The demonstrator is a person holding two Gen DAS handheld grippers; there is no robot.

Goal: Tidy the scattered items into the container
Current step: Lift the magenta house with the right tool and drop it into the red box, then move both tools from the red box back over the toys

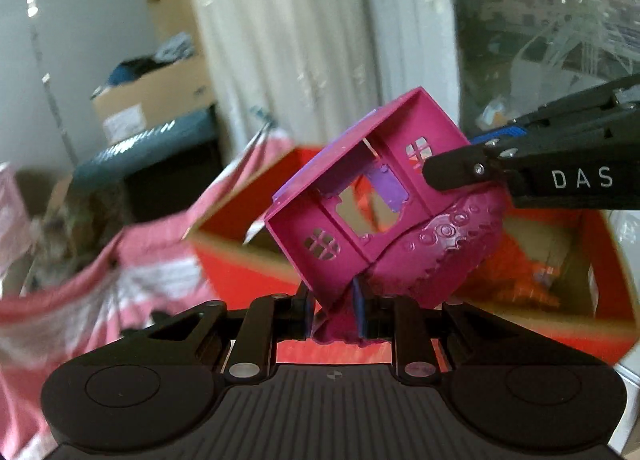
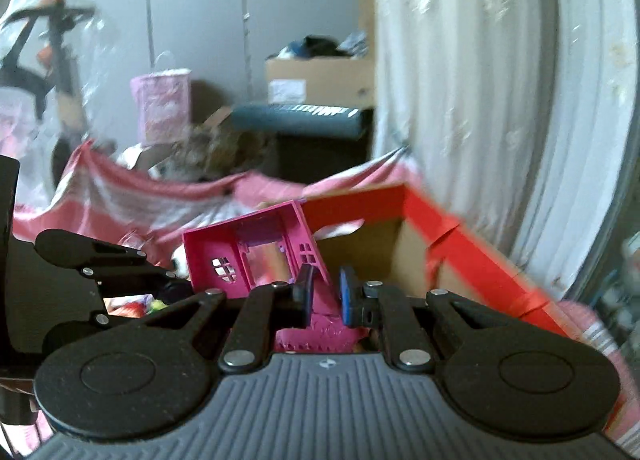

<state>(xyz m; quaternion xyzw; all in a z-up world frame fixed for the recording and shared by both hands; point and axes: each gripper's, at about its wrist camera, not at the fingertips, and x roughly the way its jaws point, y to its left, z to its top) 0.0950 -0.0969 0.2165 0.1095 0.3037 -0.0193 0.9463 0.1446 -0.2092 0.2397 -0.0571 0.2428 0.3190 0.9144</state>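
Note:
A magenta toy house (image 1: 360, 195) with a scalloped base hangs tilted above the red cardboard box (image 1: 248, 264). My left gripper (image 1: 334, 312) is shut on the toy's lower edge. My right gripper (image 1: 452, 171) comes in from the right and grips the toy's side wall. In the right wrist view the toy house (image 2: 252, 256) sits between my right gripper's fingers (image 2: 324, 296), which close on its wall, with the red box (image 2: 440, 236) behind and to the right. Orange items lie inside the box (image 1: 516, 280).
A pink and white striped cloth (image 1: 80, 300) covers the surface around the box. A white curtain (image 2: 480, 99) hangs behind it. Cardboard boxes (image 1: 160, 99) and a dark bin (image 2: 300, 119) stand at the back left.

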